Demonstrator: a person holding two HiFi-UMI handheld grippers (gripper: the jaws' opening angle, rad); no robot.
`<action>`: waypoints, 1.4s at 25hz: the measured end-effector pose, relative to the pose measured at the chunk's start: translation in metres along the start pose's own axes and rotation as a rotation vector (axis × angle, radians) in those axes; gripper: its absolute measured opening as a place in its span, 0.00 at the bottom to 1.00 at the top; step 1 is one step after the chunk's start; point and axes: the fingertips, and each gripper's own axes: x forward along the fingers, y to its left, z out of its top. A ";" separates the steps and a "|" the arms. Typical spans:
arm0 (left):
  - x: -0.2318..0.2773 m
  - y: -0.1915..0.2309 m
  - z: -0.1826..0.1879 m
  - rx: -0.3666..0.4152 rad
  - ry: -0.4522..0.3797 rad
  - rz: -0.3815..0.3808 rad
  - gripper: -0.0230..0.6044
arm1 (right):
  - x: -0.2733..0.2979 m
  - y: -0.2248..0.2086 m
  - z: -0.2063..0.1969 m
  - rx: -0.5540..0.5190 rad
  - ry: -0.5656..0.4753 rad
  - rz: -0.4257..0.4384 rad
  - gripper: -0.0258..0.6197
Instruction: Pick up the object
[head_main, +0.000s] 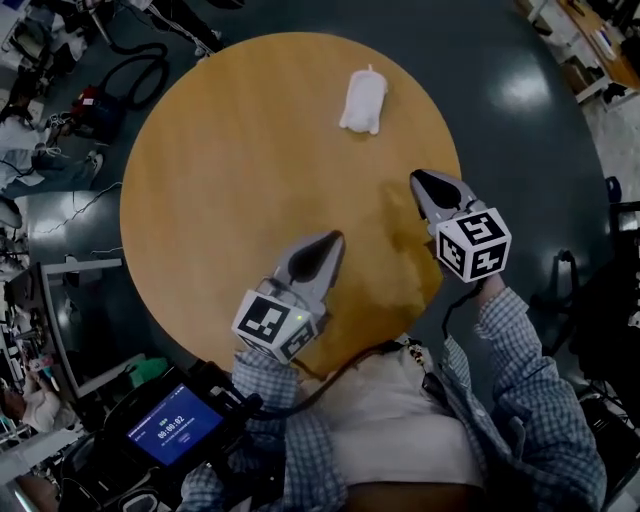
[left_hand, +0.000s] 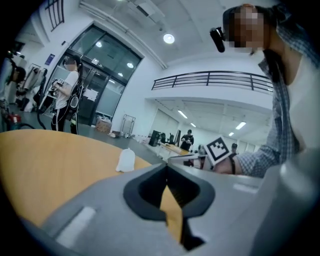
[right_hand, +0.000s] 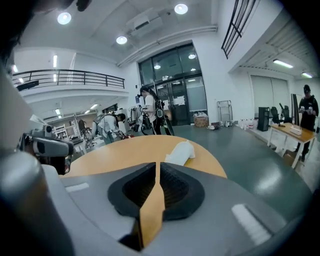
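A small white soft-looking object lies on the far right part of the round wooden table; it also shows in the left gripper view, white object, and in the right gripper view, white object. My left gripper hovers over the table's near part, well short of the object, with its jaws shut and empty. My right gripper hangs over the table's right edge, nearer the object. Its jaws stand only a narrow slit apart with nothing between them.
Dark floor surrounds the table. Cables and a vacuum-like machine lie at the far left. A device with a blue screen sits at my chest. People stand by the glass doors and at desks.
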 end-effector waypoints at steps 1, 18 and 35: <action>0.010 0.003 0.001 0.008 0.004 0.006 0.04 | 0.012 -0.012 0.003 0.021 0.004 0.009 0.10; 0.046 0.065 -0.032 -0.100 0.085 0.156 0.04 | 0.185 -0.095 -0.008 0.310 0.115 0.107 0.28; 0.054 0.065 -0.040 -0.170 0.072 0.183 0.04 | 0.232 -0.106 -0.006 0.533 0.186 0.163 0.23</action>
